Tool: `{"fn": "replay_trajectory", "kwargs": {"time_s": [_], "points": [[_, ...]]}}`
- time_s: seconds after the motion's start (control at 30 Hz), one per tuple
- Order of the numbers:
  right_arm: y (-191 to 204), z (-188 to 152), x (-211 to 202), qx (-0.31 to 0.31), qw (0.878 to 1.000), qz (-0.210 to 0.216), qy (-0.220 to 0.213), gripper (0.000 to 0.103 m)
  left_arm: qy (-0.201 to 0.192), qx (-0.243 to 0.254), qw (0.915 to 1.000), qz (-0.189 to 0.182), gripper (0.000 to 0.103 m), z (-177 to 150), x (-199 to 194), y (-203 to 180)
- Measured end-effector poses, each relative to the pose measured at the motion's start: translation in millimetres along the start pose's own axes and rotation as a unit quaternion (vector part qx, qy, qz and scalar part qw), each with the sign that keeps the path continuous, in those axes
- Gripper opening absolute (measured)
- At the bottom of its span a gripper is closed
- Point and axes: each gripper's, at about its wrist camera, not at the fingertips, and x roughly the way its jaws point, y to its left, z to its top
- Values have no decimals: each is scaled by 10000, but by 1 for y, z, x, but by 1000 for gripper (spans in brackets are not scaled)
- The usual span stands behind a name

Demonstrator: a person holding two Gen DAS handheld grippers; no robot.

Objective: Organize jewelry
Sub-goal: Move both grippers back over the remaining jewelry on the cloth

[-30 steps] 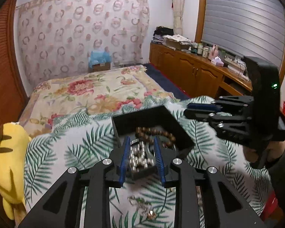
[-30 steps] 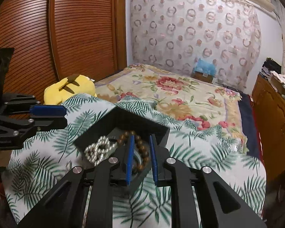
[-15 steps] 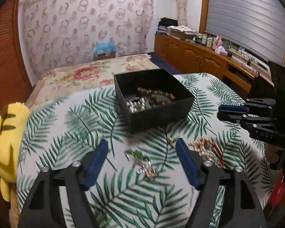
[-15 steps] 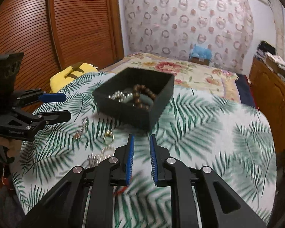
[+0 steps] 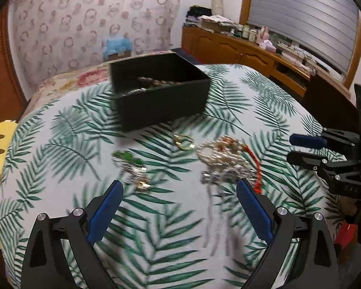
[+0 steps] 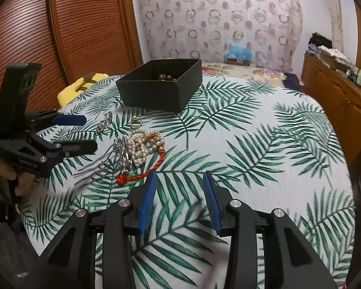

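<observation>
1. a palm-leaf cloth covers the surface and fills most of both views.
2. the left gripper stands at the bottom of the left wrist view with its blue fingers wide apart and nothing between them; in the right wrist view it shows at the left edge.
3. the right gripper is at the bottom centre of the right wrist view, its fingers apart and holding nothing, above bare cloth; in the left wrist view it appears at the right edge.
4. a black box sits in the upper centre of the frame, with brown beads inside it.
5. a pile of pearl strands with a red cord lies left of centre in the right wrist view, outside the box.
6. a gold ring lies between the box and the pile.
7. a green and silver piece lies left of the ring; it is blurred.
</observation>
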Motion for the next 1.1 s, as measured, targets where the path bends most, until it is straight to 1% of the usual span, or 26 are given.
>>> {"fn": "replay_trajectory", "kwargs": {"time_s": [0.1, 0.17, 0.27, 0.37, 0.53, 0.67, 0.73, 0.8, 1.1], "points": [[2, -8, 1, -48, 9999, -137, 63, 43, 89, 128, 9999, -2, 91, -1, 5, -11], [0, -12, 0, -3, 9999, -98, 68, 43, 153, 156, 9998, -11, 91, -2, 8, -16], [-1, -16, -5, 35, 10000, -86, -35, 43, 238, 175, 9996, -36, 91, -2, 13, -21], [2, -16, -4, -34, 10000, -54, -38, 43, 283, 197, 9994, -20, 91, 0, 16, -27], [-4, -17, -3, 145, 9999, 57, -29, 43, 317, 245, 9992, 38, 91, 2, 22, -34], [-3, -17, -3, 161, 9998, 51, -60, 43, 289, 253, 9993, 32, 91, 5, 23, -37], [-3, -17, -3, 150, 9998, 62, -62, 43, 282, 224, 9993, 24, 84, 5, 23, -37], [-4, -17, -3, 166, 9998, 77, -56, 43, 309, 214, 9993, 13, 81, 6, 25, -39], [-4, -18, -1, 170, 9998, 93, -28, 43, 357, 285, 9990, -15, 79, 8, 31, -46]]}}
